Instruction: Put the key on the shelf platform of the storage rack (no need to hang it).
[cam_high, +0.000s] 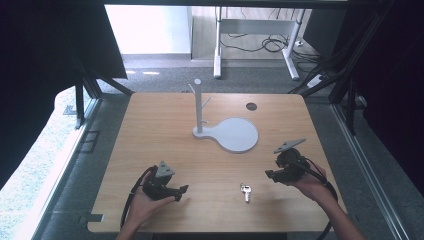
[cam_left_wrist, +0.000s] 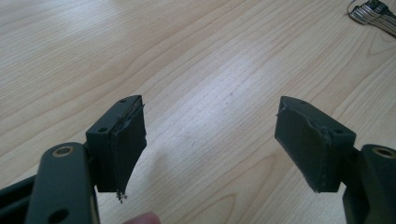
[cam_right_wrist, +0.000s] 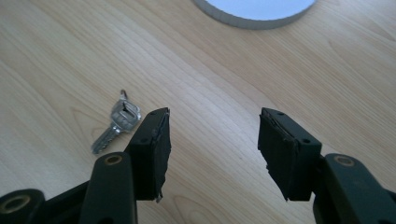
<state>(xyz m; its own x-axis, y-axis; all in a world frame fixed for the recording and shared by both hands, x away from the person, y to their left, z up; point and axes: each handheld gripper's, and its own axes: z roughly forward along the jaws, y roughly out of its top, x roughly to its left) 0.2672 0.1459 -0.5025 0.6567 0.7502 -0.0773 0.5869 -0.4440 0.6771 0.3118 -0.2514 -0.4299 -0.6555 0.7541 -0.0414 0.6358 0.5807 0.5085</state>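
A small silver key (cam_high: 245, 191) lies flat on the wooden table (cam_high: 150, 130) near its front edge, between my two hands. My left gripper (cam_high: 183, 189) rests low at the front left, jaws wide apart over bare wood (cam_left_wrist: 210, 144), open and holding nothing. The key ring end (cam_left_wrist: 373, 13) peeks in at that view's top right corner. My right gripper (cam_high: 269, 175) hovers to the right of the key, pointing left. Its jaws (cam_right_wrist: 212, 149) stand open with bare wood between them, and the key (cam_right_wrist: 116, 126) lies just outside the left jaw.
A white stand with a peg post (cam_high: 198, 107) and a round flat base (cam_high: 236, 135) sits at the table's middle; its base edge (cam_right_wrist: 257, 11) shows ahead of my right gripper. A dark round hole (cam_high: 251, 106) marks the far right of the tabletop.
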